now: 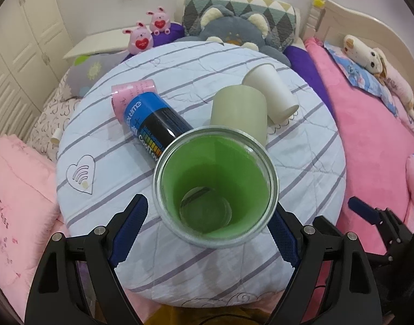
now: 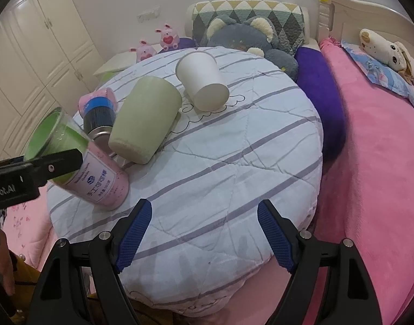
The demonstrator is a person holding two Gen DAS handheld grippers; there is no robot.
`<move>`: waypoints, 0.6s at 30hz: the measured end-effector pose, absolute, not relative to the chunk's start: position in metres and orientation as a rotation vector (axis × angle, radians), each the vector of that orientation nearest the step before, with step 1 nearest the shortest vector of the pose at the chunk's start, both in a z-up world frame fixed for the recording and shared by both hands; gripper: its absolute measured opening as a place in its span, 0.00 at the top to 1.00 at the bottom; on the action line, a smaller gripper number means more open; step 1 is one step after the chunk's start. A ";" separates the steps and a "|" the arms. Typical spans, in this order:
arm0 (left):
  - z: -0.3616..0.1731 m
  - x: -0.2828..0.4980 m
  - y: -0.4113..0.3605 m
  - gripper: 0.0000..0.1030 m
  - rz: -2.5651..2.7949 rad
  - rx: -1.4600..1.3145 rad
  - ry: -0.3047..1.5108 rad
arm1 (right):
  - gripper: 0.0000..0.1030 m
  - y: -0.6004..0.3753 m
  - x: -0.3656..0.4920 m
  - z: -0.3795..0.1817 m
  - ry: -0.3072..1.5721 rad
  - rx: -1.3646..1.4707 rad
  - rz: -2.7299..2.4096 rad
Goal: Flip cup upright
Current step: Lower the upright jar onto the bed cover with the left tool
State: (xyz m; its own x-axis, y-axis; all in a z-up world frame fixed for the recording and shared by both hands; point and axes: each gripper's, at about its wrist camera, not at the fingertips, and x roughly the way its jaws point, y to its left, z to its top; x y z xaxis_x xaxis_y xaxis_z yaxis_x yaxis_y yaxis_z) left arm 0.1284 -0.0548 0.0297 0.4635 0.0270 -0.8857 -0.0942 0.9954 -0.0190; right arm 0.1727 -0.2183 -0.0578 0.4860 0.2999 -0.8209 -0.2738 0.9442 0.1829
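A clear plastic cup with a green lining and a pink label stands tilted on the round striped cushion, mouth up and leaning left. My left gripper has its jaws around the cup; one finger presses its side, seen in the right wrist view. My right gripper is open and empty above the cushion's near edge.
A pale green cup and a white paper cup lie on their sides. A blue and black can lies next to a pink roll. Pink bedding and plush toys surround the cushion.
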 end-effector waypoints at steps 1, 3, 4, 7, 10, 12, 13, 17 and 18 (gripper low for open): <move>0.030 0.125 -0.054 0.16 0.074 -0.066 1.083 | 0.21 -0.217 0.169 -0.056 0.998 0.026 0.346; 0.030 0.119 -0.051 0.16 0.072 -0.066 1.080 | 0.21 -0.216 0.161 -0.052 0.988 0.023 0.342; 0.031 0.116 -0.050 0.16 0.070 -0.067 1.077 | 0.21 -0.215 0.157 -0.051 0.985 0.024 0.339; 0.030 0.105 -0.044 0.16 0.065 -0.071 1.066 | 0.21 -0.213 0.146 -0.049 0.980 0.023 0.329; 0.028 0.096 -0.039 0.16 0.057 -0.072 1.065 | 0.21 -0.210 0.136 -0.048 0.977 0.035 0.313; 0.026 0.088 -0.036 0.16 0.053 -0.068 1.060 | 0.21 -0.208 0.128 -0.048 0.967 0.040 0.300; 0.025 0.085 -0.035 0.16 0.051 -0.062 1.062 | 0.21 -0.208 0.125 -0.048 0.957 0.043 0.294; 0.018 0.071 -0.030 0.16 0.029 -0.056 1.054 | 0.21 -0.203 0.111 -0.049 0.881 0.061 0.273; 0.016 0.069 -0.028 0.16 0.028 -0.052 1.051 | 0.21 -0.200 0.108 -0.050 0.868 0.052 0.266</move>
